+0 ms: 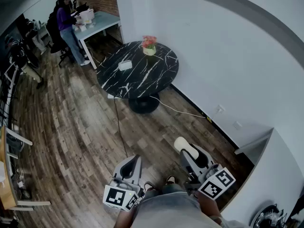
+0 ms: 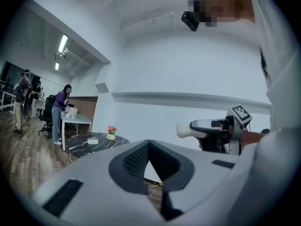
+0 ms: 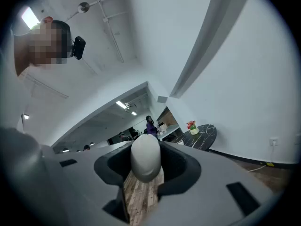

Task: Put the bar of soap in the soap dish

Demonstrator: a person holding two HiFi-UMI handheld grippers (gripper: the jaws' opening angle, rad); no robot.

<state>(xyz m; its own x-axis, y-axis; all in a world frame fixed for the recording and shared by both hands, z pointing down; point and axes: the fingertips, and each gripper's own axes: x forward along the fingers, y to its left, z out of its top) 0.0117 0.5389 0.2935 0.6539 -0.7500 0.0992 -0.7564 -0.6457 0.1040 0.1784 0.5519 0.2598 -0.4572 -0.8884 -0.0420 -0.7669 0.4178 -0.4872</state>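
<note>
A white bar of soap sits between the jaws of my right gripper, which is shut on it and held level above the wood floor. In the right gripper view the soap fills the gap between the jaws. My left gripper hangs beside it with jaws together and nothing in them; its own view shows the jaw tips meeting. Far ahead stands a round black marble table. On it lies a small white dish-like thing, seen also in the left gripper view.
A pot of red flowers stands at the table's far side. A cable runs across the floor from the table. A white wall closes the right side. A person stands at a white desk at the back left.
</note>
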